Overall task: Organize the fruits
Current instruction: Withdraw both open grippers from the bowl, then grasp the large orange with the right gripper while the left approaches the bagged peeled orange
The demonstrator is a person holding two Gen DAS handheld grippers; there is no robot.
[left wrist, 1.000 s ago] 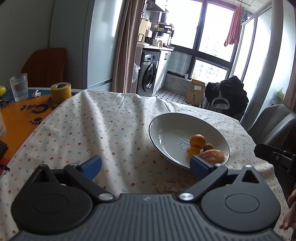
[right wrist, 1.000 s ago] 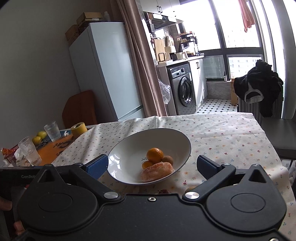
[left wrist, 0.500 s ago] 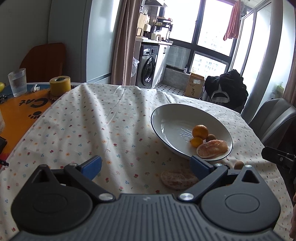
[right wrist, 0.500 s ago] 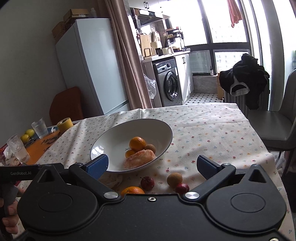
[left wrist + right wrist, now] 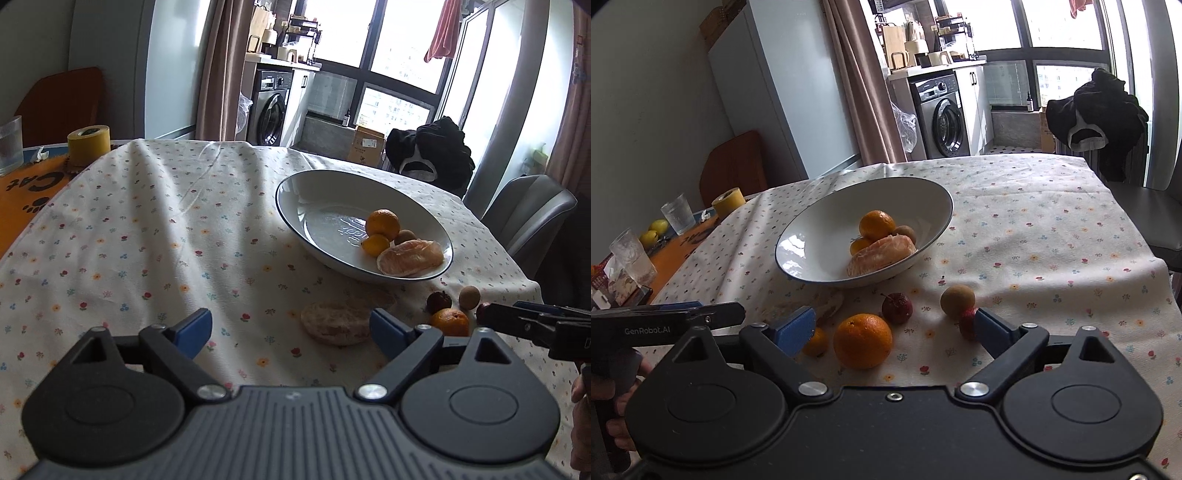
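Observation:
A white bowl on the flowered cloth holds an orange, smaller fruits and a peeled pomelo piece. In front of it lie another pomelo piece, an orange, a dark red fruit, a brown round fruit, a red fruit and a small orange fruit. My left gripper is open, the pomelo piece just ahead. My right gripper is open above the loose orange.
A yellow tape roll, drinking glasses and yellow fruits stand on the orange mat at the left. A grey chair with dark clothing behind it stands beyond the table's right edge.
Both grippers have drawn back and tilted down, so the loose fruits in front of the bowl have come into view. Both stay open and hold nothing.

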